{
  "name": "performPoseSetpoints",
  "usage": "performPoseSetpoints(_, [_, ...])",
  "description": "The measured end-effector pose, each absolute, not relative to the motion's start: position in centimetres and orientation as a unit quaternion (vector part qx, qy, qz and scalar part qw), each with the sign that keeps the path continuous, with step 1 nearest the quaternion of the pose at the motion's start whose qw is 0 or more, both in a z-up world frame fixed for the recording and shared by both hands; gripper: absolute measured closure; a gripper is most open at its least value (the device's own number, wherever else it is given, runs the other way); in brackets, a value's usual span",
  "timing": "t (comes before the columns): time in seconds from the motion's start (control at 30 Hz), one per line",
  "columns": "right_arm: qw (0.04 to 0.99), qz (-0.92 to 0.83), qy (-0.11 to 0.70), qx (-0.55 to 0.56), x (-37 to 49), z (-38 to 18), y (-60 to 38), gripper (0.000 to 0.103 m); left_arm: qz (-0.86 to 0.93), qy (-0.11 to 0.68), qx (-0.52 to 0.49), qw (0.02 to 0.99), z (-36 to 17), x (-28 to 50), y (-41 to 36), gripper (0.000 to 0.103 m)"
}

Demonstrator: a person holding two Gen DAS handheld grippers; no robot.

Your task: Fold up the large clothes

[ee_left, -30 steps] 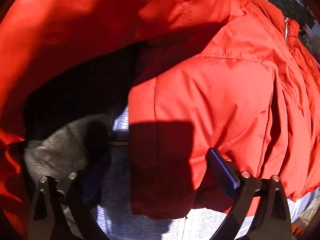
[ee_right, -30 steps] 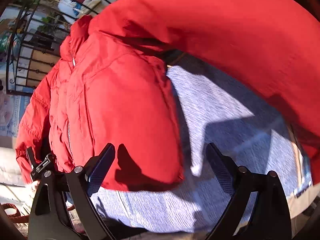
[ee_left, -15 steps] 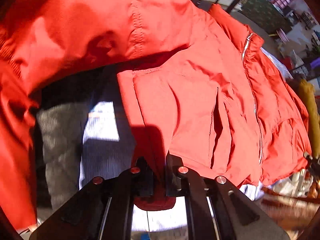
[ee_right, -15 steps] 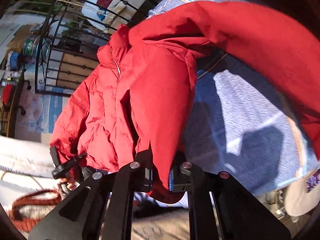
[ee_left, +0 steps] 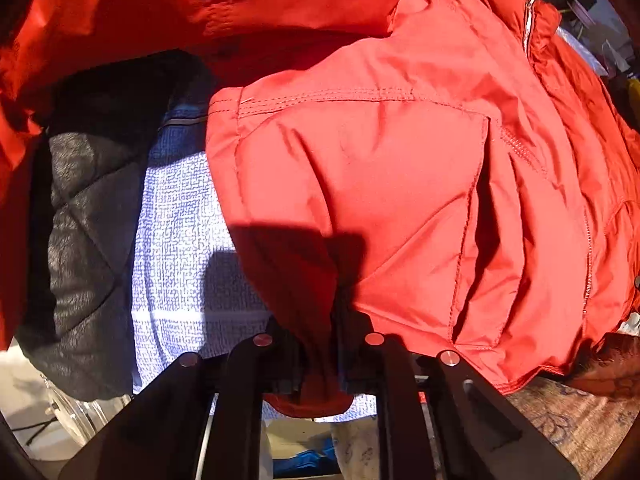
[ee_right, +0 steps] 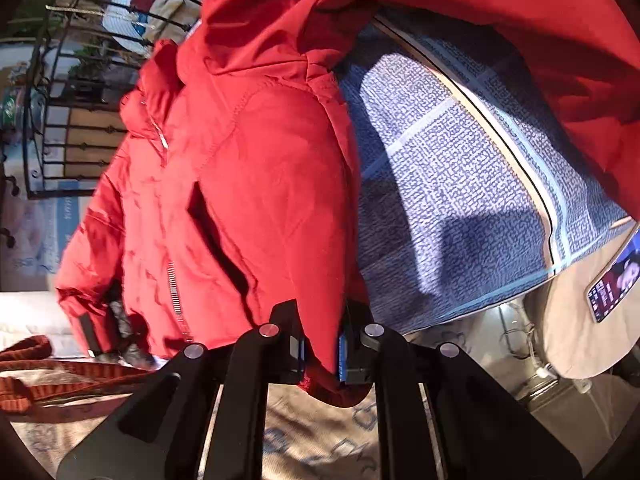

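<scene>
Jacket: I saw the padded red zip-front jacket [ee_left: 380, 184] spread ahead of both grippers over the blue-and-white patterned woven cloth [ee_right: 460, 184], its hem at my fingers.
Grey garment: a quilted dark grey garment [ee_left: 84, 240] lay to the left of my left gripper [ee_left: 318, 354].
Left gripper: its jaws had just eased slightly apart after clamping, yet hem fabric sat pinched between them.
Right gripper: my right gripper [ee_right: 322, 354] was clamped on the hem's other corner.
Risk: I judged the slick shell might slip from the left pinch, since that grip had loosened; uneven pulling would skew the fold.
</scene>
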State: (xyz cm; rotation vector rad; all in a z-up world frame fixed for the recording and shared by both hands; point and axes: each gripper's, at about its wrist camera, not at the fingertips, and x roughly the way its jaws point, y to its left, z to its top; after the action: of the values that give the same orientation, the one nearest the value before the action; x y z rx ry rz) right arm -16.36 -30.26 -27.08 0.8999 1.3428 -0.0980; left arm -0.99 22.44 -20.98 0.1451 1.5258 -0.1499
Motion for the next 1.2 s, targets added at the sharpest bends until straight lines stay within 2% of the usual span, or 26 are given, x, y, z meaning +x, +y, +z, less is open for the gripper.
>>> performPoseSetpoints(0.13, [0.694,-0.055,0.617,0.368,-15.9,-29.0,-30.1,0.087,-0.058,0.687,0.067,0.722,-22.3,0.0,23.1,0.074])
performPoseSetpoints(0.23, [0.694,-0.067,0.628,0.346,-15.2,-29.9,-29.6,0.078,-0.047,0.68,0.078,0.728,-23.2,-0.8,23.5,0.063])
performPoseSetpoints(0.27, [0.694,-0.068,0.63,0.342,-15.3,-30.2,-29.6,0.074,-0.041,0.676,0.086,0.731,-23.5,-0.7,23.3,0.059])
performPoseSetpoints(0.33, [0.692,-0.077,0.636,0.332,-15.2,-30.5,-29.6,0.058,-0.024,0.67,0.105,0.734,-23.7,-0.9,23.8,0.04])
performPoseSetpoints(0.4, [0.688,-0.089,0.643,0.324,-15.0,-30.8,-29.6,0.048,-0.012,0.668,0.114,0.735,-23.7,-0.7,23.9,0.031])
performPoseSetpoints(0.47, [0.685,-0.092,0.645,0.327,-14.8,-31.1,-29.5,0.045,-0.002,0.667,0.12,0.735,-23.1,-0.8,24.7,0.03])
performPoseSetpoints(0.53, [0.682,-0.096,0.648,0.326,-14.7,-31.1,-29.7,0.036,0.002,0.654,0.134,0.745,-21.9,-0.6,24.5,0.031])
performPoseSetpoints(0.7, [0.696,-0.118,0.638,0.308,-15.3,-29.2,-29.8,0.036,-0.04,0.592,0.163,0.788,-16.8,-0.6,21.4,0.031])
performPoseSetpoints(1.0, [0.724,-0.227,0.498,0.419,-21.3,-23.4,-36.8,0.036,-0.136,0.557,0.165,0.803,-14.2,-0.5,8.8,0.029])
performPoseSetpoints(1.07, [0.717,-0.265,0.472,0.44,-23.0,-22.6,-38.7,0.036,-0.155,0.55,0.182,0.8,-14.2,-0.6,6.1,0.027])
performPoseSetpoints(1.13, [0.706,-0.299,0.459,0.449,-24.1,-22.3,-40.2,0.036,-0.174,0.544,0.195,0.797,-14.3,-1.2,4.3,0.019])
performPoseSetpoints(1.2, [0.694,-0.33,0.463,0.442,-25.0,-22.3,-41.7,0.036,-0.189,0.538,0.206,0.795,-14.6,-1.4,2.5,0.018])
